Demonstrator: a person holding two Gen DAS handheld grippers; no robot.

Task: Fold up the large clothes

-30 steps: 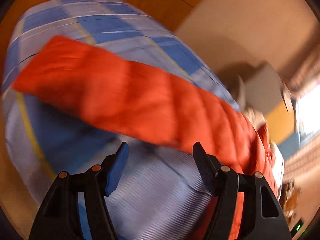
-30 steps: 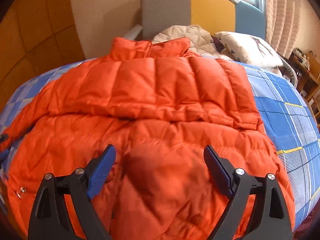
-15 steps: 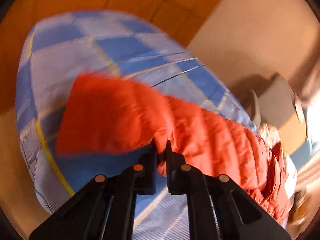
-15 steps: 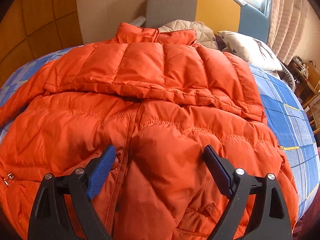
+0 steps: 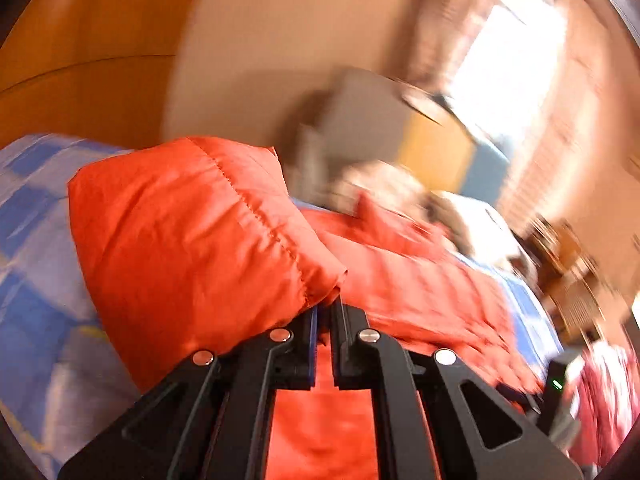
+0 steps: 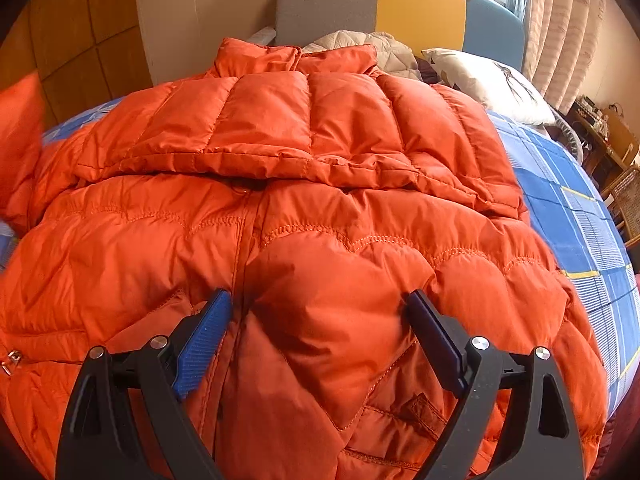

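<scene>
2 black two-finger grippers work over a puffy orange quilted down jacket (image 6: 312,184), which lies spread across a blue plaid bedsheet (image 6: 568,204) and covers most of it. At the far left of the right wrist view, a lifted orange sleeve (image 6: 20,136) of that jacket stands above the sheet, blurred. In the left wrist view the same sleeve (image 5: 188,240) bulges up in front of the camera, and the left gripper (image 5: 325,310) has its fingers pressed together on the sleeve's edge, pinching a fold of fabric between the blue pads; the rest of that view is smeared by motion. In the right wrist view the jacket's upper section is folded down across the chest, with the collar toward the grey, yellow and blue headboard (image 6: 400,4). The right gripper (image 6: 320,312) hovers low over the jacket's front beside the zipper line, its fingers spread wide to either side of a raised puff of fabric, not squeezing it. To the right, a white patterned pillow (image 6: 484,80) rests at the head of the bed, with striped curtains (image 6: 568,28) beyond it.
</scene>
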